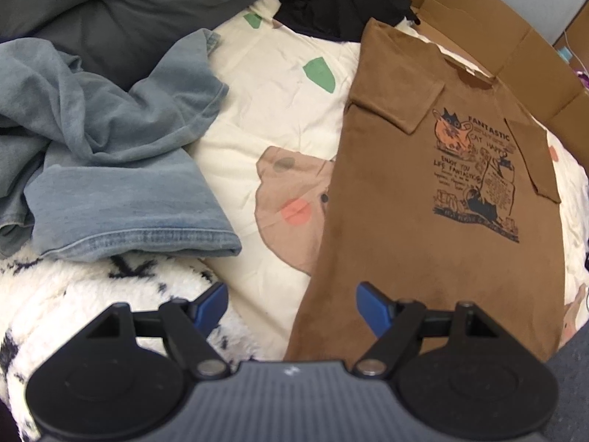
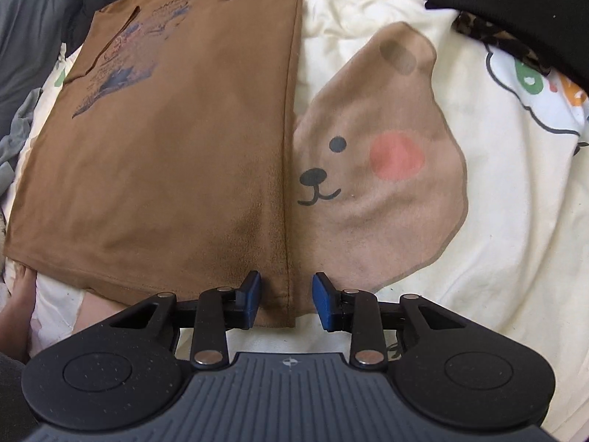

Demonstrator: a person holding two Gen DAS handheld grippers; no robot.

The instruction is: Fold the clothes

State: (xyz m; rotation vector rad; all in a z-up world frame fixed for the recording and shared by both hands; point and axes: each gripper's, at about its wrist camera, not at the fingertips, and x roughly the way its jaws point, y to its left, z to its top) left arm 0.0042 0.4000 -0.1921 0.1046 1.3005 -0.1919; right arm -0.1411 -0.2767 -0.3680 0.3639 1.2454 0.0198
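Two sets of tongs hover over a bed, both at the bottom hem of a brown T-shirt that lies flat on a cream bedsheet with both sleeves folded inward over its printed front. Left of the T-shirt lies a crumpled blue-grey garment, partly resting on a fluffy white blanket. The left tongs stand wide apart above the T-shirt's lower left corner, holding nothing. Beyond the T-shirt's collar sit black clothes and a cardboard box. The right tongs are parted either side of the T-shirt's lower right corner, not clamped. Right of the T-shirt a bear face is printed on the sheet.
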